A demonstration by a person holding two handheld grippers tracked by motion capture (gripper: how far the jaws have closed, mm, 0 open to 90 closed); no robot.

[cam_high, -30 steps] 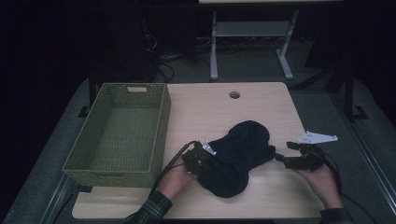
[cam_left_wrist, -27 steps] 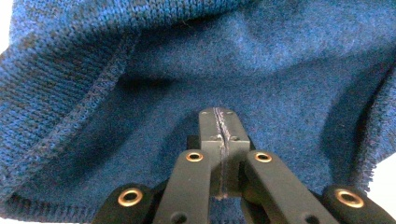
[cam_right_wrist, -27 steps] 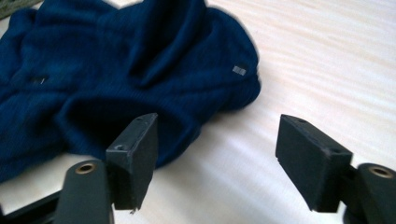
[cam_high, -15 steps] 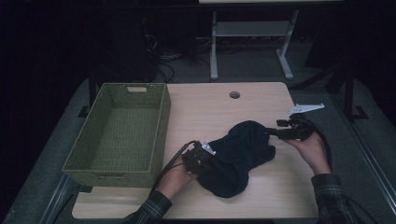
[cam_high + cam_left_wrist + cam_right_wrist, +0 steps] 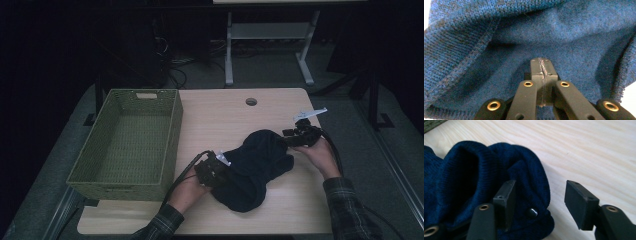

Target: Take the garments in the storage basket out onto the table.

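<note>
My left claw [image 5: 541,75] is clenched tight on a fold of the dark blue knit garment [image 5: 255,167], jaws pressed together w/ fabric pinched at the tips; in the left claw view the knit drapes all around them. In the high view that claw [image 5: 212,170] sits at the garment's near-left end, toward the table's [image 5: 215,112] near edge.

My right claw [image 5: 537,197] is released but its jaws have just been closing, now roughly half-way. One jaw rests against a rolled fold of the knit, the other stands over bare wood beside it, so the fold's edge lies between them w/ no squeeze yet. In the high view it [image 5: 295,137] is at the garment's far-right end, nearer the table's right edge.

The garment lies bunched in a heap on the right half of the table, between both claws, flat on the wood, not lifted.

The green woven basket [image 5: 127,140] sits on the left side of the table, nothing in it.

Progress, as I judge it: one end secured, 2nd grip about to land. Left to do: finish the right pinch, then probably lift/spread or fold the garment & move it to the basket. So early stage, approx. first step only.
</note>
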